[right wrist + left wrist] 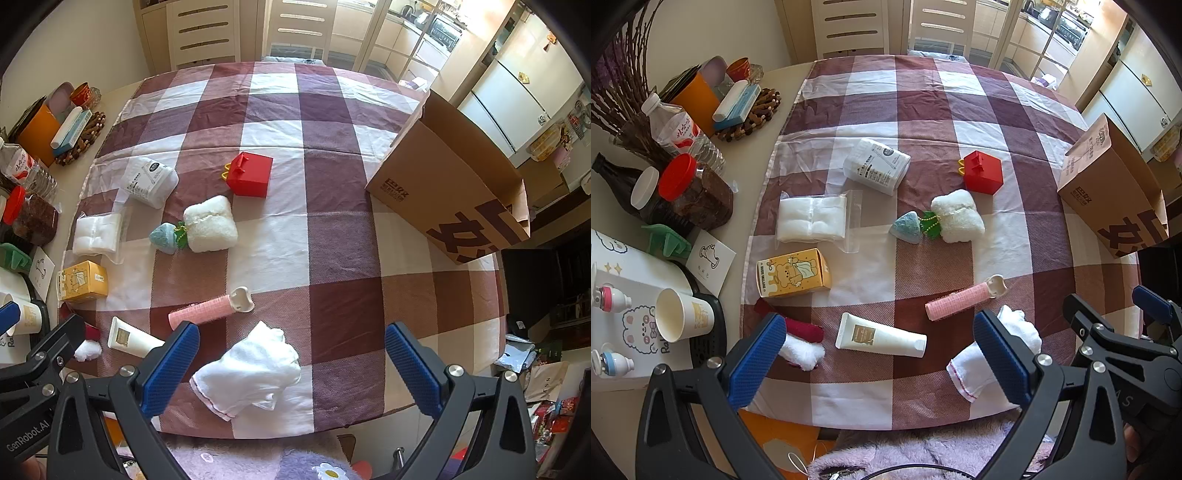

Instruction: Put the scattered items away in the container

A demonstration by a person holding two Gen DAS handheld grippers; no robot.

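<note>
Two grippers, left gripper (879, 365) and right gripper (291, 369), jaws wide apart, empty. White cloth (255, 373) near worktop's front edge: soft, light, floppy; pinch at bunched middle. Cardboard box (454, 184) at right edge.

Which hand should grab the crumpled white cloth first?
The right gripper, probably. Its open jaws hang nearly above the crumpled white cloth, and the open brown cardboard box stands on its side. The left gripper hangs over the white cream tube.

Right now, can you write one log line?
left gripper: open | right gripper: open, over white cloth | cardboard box: nothing placed yet
</note>
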